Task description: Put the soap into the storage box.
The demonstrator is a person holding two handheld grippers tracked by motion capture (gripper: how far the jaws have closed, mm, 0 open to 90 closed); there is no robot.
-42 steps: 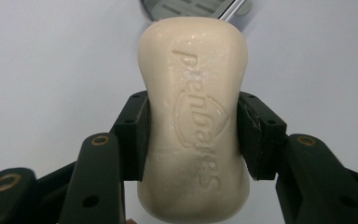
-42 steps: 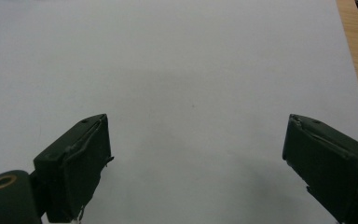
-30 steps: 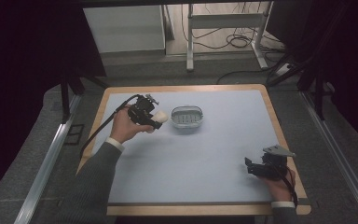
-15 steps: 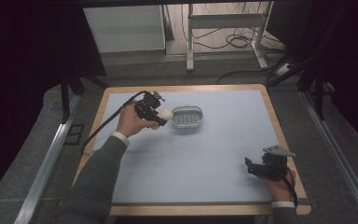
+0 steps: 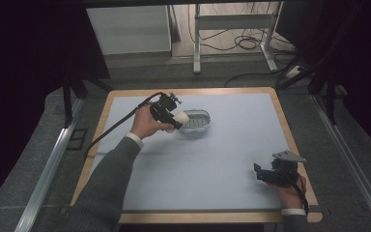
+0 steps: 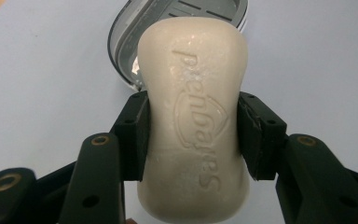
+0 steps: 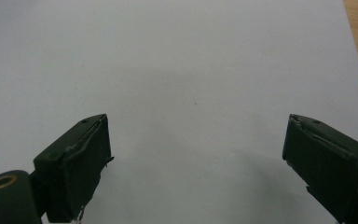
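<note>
Pointing lengthwise toward the soap dish (image 6: 186, 18), the soap bar (image 6: 193, 121) was clamped crosswise by the left gripper (image 6: 192, 135); the right gripper (image 7: 196, 163) fingers were held apart over the pale blue table (image 5: 232, 159).

My light wooden table (image 5: 290, 126) is covered almost to its rim by a pale blue mat (image 5: 222, 162). Grey carpet (image 5: 24, 159) lies around it, with a silver metal rail on the left (image 5: 48, 174) and another on the right (image 5: 350, 162). Beyond the far edge stand a white cabinet (image 5: 128, 29) and a white metal frame (image 5: 197, 43), with black cables (image 5: 244, 43) coiled on the floor.
</note>
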